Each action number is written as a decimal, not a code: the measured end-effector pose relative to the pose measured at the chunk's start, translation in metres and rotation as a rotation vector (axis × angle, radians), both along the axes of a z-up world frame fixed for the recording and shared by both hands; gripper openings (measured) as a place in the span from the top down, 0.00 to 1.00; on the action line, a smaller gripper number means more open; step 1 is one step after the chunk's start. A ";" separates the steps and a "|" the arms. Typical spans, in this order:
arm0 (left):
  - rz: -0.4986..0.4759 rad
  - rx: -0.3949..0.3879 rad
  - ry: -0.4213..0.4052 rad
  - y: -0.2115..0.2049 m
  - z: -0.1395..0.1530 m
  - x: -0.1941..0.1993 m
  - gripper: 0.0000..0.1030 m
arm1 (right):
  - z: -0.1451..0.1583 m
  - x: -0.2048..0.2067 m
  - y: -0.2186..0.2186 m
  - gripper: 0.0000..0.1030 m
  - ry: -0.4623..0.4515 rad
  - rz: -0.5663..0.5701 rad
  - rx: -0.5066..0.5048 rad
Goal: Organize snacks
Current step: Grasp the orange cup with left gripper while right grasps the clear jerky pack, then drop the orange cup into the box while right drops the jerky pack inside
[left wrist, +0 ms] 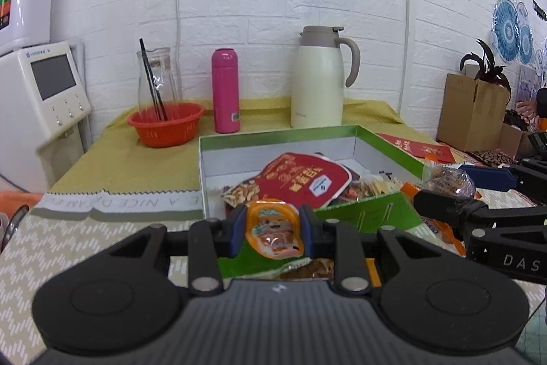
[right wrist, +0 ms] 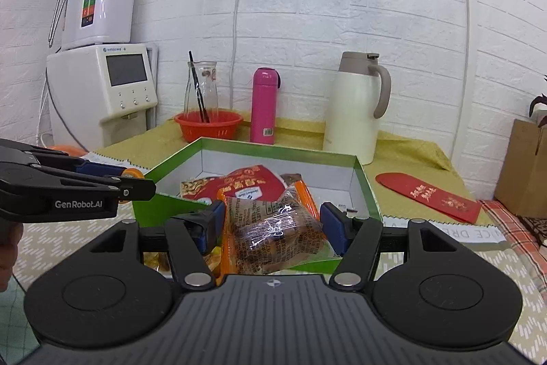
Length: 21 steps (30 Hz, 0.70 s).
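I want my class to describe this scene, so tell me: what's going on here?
A person is sorting snacks with a gripper in each hand. The left gripper is shut on a small orange jelly cup; the right gripper is shut on a clear-wrapped brown cake. Both are held just in front of the open green box, which already holds a red packet and other snacks.

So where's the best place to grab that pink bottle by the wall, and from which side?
Grip the pink bottle across its straight middle body, coming from the front. It stands upright, and the white jug and orange basket flank it, leaving the front freest.
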State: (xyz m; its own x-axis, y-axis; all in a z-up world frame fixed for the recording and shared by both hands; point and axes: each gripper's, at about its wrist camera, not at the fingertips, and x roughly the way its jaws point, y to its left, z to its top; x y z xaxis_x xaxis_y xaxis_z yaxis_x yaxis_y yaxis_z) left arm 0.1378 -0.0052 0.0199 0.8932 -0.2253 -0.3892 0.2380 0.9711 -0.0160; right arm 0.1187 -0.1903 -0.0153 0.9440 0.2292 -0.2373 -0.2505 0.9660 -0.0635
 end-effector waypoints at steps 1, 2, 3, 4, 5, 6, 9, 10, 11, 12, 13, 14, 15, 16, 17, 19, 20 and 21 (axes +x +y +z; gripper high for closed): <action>0.000 -0.007 -0.008 -0.002 0.003 0.006 0.74 | 0.002 0.004 0.000 0.03 -0.009 -0.006 0.006; 0.000 -0.001 -0.014 -0.005 0.005 0.012 0.74 | 0.004 0.009 0.001 0.03 -0.018 -0.011 0.011; 0.002 0.000 -0.018 -0.008 0.008 0.018 0.74 | 0.006 0.014 0.001 0.03 -0.026 -0.017 0.019; 0.013 -0.007 -0.025 -0.010 0.011 0.026 0.74 | 0.008 0.022 0.002 0.03 -0.030 -0.025 0.024; 0.022 -0.010 -0.029 -0.013 0.013 0.032 0.74 | 0.009 0.030 0.003 0.03 -0.026 -0.037 0.025; 0.030 -0.020 -0.032 -0.015 0.016 0.037 0.74 | 0.010 0.038 0.003 0.03 -0.020 -0.051 0.033; 0.056 -0.045 -0.044 -0.018 0.023 0.051 0.74 | 0.013 0.060 0.002 0.03 0.013 -0.094 0.079; 0.066 -0.049 -0.045 -0.019 0.023 0.056 0.74 | 0.013 0.065 0.001 0.03 0.022 -0.103 0.090; 0.075 -0.050 -0.042 -0.020 0.022 0.060 0.74 | 0.012 0.069 0.002 0.03 0.032 -0.107 0.091; 0.077 -0.049 -0.036 -0.020 0.020 0.064 0.74 | 0.010 0.073 0.003 0.03 0.042 -0.113 0.088; 0.078 -0.054 -0.028 -0.020 0.017 0.068 0.74 | 0.008 0.076 0.004 0.03 0.051 -0.119 0.081; 0.081 -0.051 -0.018 -0.020 0.014 0.073 0.74 | 0.006 0.079 0.005 0.03 0.062 -0.126 0.074; 0.082 -0.047 -0.010 -0.021 0.011 0.077 0.74 | 0.003 0.082 0.005 0.03 0.074 -0.129 0.072; 0.085 -0.039 -0.007 -0.022 0.008 0.081 0.74 | 0.001 0.085 0.004 0.03 0.083 -0.131 0.074; 0.090 -0.028 -0.007 -0.023 0.005 0.085 0.74 | -0.001 0.088 0.003 0.03 0.090 -0.137 0.076; 0.093 -0.012 0.000 -0.023 -0.001 0.093 0.74 | -0.006 0.094 0.002 0.03 0.096 -0.156 0.075; 0.095 -0.016 0.006 -0.023 -0.004 0.096 0.74 | -0.008 0.096 0.001 0.03 0.098 -0.164 0.076; 0.101 -0.018 0.017 -0.022 -0.007 0.099 0.73 | -0.009 0.098 0.000 0.03 0.100 -0.169 0.078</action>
